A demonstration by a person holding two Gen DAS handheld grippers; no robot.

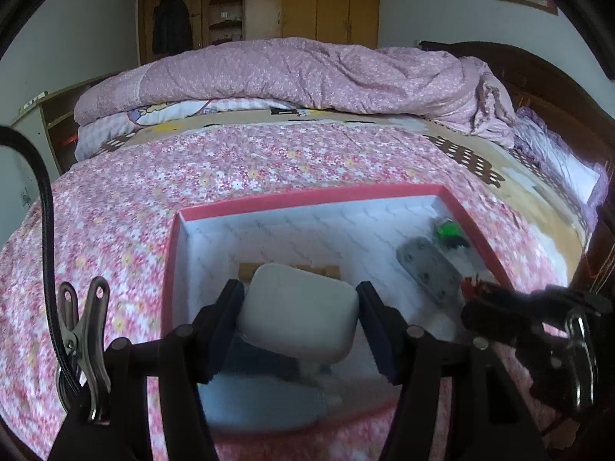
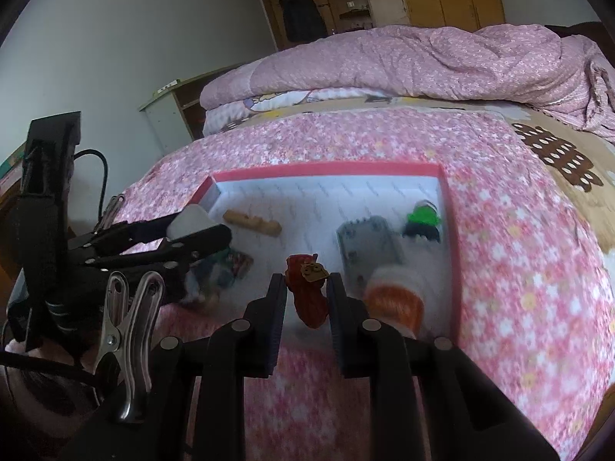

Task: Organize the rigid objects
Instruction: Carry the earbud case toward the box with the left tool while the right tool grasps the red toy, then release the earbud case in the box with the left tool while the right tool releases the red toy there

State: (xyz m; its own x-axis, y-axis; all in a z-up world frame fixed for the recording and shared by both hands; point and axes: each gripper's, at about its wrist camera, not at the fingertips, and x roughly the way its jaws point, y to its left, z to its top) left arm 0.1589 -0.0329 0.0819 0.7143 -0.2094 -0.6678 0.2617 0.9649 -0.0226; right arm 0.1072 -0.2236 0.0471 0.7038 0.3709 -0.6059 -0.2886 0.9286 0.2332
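Left wrist view: left gripper (image 1: 300, 320) clamped on a white case (image 1: 298, 313), rounded corners, smooth, matte, tilted a bit; held over the box (image 1: 307, 196), a red-rimmed tray with white lining on the pink floral bedspread (image 1: 127, 199); wooden block (image 1: 288, 271) just past the case at 12 o'clock, mostly hidden; grey plate (image 1: 428, 269) at 2 o'clock inside the box, flat, with small holes; green toy (image 1: 447, 230) beyond it in the far right corner, green top on a black base; right gripper (image 1: 499, 299) enters at 3 o'clock, dark and blurred, something red at its tip.

Right wrist view: right gripper (image 2: 307, 296) closed narrow on a red figure (image 2: 309, 296), glossy dark red, with a tan tag at the top; it hangs over the box's (image 2: 326, 171) near edge; orange-and-white thing (image 2: 396, 299) just right at 3 o'clock, blurred; grey plate (image 2: 369, 249) at 1 o'clock; green toy (image 2: 423, 217) further, against the right wall; wooden block (image 2: 251, 223) at 11 o'clock, notched, light tan; left gripper (image 2: 200, 226) at 9 o'clock with the white case (image 2: 190, 221) between its fingers; small colourful items below it, too blurred to name.
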